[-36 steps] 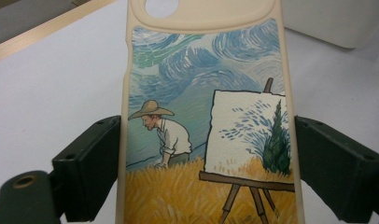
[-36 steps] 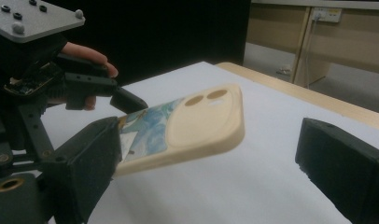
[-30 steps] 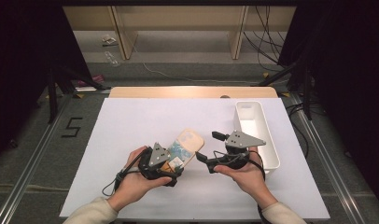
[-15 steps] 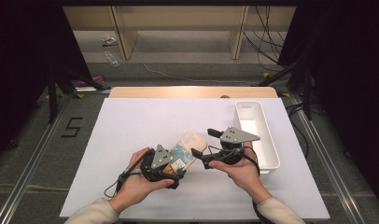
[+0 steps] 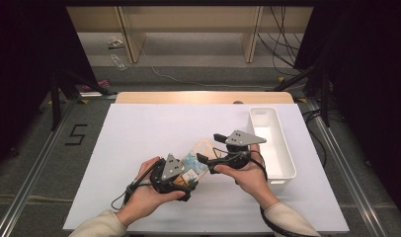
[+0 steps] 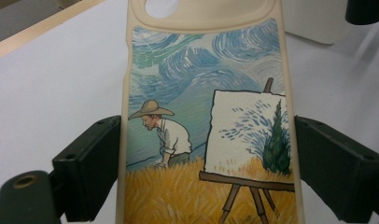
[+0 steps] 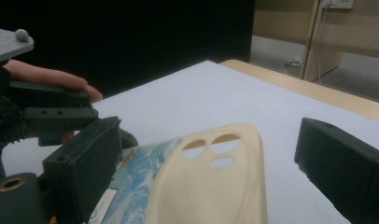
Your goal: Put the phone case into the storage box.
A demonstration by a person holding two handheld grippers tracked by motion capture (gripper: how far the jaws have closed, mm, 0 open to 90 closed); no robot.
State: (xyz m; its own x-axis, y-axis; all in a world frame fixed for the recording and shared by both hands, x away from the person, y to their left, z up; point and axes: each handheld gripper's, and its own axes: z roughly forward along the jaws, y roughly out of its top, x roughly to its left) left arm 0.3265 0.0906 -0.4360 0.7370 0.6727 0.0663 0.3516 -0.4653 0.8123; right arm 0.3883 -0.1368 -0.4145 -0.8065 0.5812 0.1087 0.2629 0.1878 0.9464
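The phone case (image 6: 204, 116) looks like soft cream rubber or silicone with a matt, smooth rim; its printed painting panel has a slight satin sheen. The jaws gripping its two long edges are matt black plastic with a faintly grainy finish, and the left gripper (image 5: 175, 177) carries a dull grey metal plate on top. Under the case, the table cover (image 5: 154, 128) is flat white, paper-like and matt. Beyond the cover's far edge shows a strip of pale, smooth wood. Right of the case, the bin (image 5: 282, 158) is white, smooth plastic with a mild gloss.
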